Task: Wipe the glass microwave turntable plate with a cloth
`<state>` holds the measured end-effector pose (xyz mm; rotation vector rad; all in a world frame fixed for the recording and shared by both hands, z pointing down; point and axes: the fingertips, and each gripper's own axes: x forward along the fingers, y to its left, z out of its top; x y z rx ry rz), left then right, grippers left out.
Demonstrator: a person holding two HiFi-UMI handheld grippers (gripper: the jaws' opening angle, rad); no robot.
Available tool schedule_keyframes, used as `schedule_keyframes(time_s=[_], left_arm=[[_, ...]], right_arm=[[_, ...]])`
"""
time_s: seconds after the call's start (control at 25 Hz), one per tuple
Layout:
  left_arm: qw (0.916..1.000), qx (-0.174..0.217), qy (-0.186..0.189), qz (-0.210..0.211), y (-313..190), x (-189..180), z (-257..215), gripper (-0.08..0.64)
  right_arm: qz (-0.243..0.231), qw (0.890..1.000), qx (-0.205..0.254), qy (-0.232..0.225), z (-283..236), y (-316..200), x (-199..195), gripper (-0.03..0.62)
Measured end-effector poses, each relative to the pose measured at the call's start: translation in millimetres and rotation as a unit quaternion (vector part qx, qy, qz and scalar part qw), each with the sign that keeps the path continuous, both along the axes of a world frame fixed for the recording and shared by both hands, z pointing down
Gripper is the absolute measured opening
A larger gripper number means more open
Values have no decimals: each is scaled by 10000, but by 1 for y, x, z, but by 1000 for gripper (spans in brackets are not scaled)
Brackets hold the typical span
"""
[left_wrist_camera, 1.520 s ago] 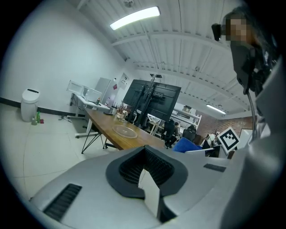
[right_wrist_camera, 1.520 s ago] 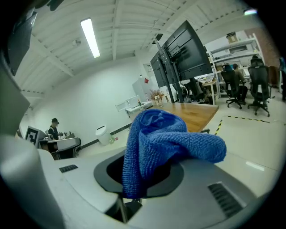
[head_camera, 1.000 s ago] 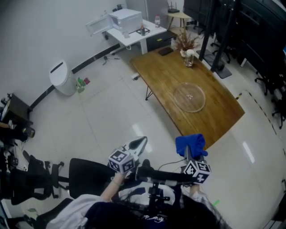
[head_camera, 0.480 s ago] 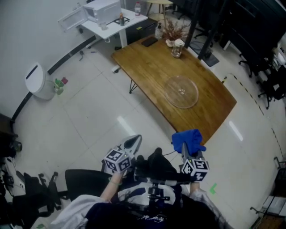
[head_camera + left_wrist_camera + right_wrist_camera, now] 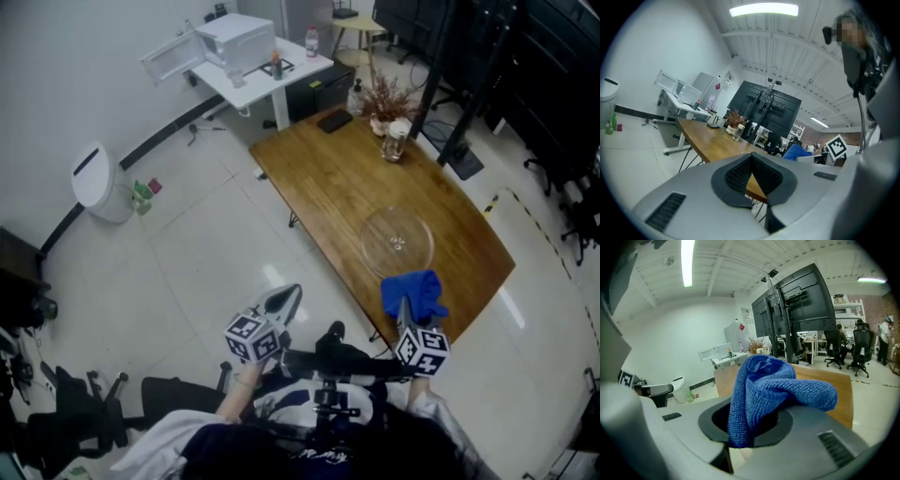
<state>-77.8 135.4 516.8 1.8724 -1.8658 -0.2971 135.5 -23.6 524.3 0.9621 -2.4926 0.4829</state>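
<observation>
A clear glass turntable plate lies flat on the wooden table, toward its near right end. My right gripper is shut on a bunched blue cloth, held just short of the table's near edge, below the plate. My left gripper hangs over the white floor to the left of the table, jaws shut with nothing between them. The plate does not show in either gripper view.
A dark phone, a dried-flower vase and a glass jar stand at the table's far end. Beyond is a white desk with a microwave, door open. A white bin stands by the wall. Office chairs sit at left and right.
The view has shifted: the table and plate now sit closer to my right gripper, and the blue cloth almost reaches the table's near edge. Both grippers keep their hold and pose.
</observation>
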Motion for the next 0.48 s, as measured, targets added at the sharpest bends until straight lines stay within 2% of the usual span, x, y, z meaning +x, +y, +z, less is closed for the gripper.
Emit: schedule_keyframes(time_s=[0.08,0.2,0.36,0.48], left_arm=[[9998,118,-80,-139,-24,-19,-13,0],[9996,150,-211,-134,-60,-31,-29,0],[9991,-161,-401,-37,-84,-34,-22,0],[9985,-404,-371,31,-94,-40,-11,0]], right_arm=[[-75,9999,124,-9,-8,-30,-21,78],[-192,9995,233,95,-13,-74,-48,78],[-369,9988,258,183,3,-122,-81,78],[-563,9963,415,494,16,-150,-109,78]])
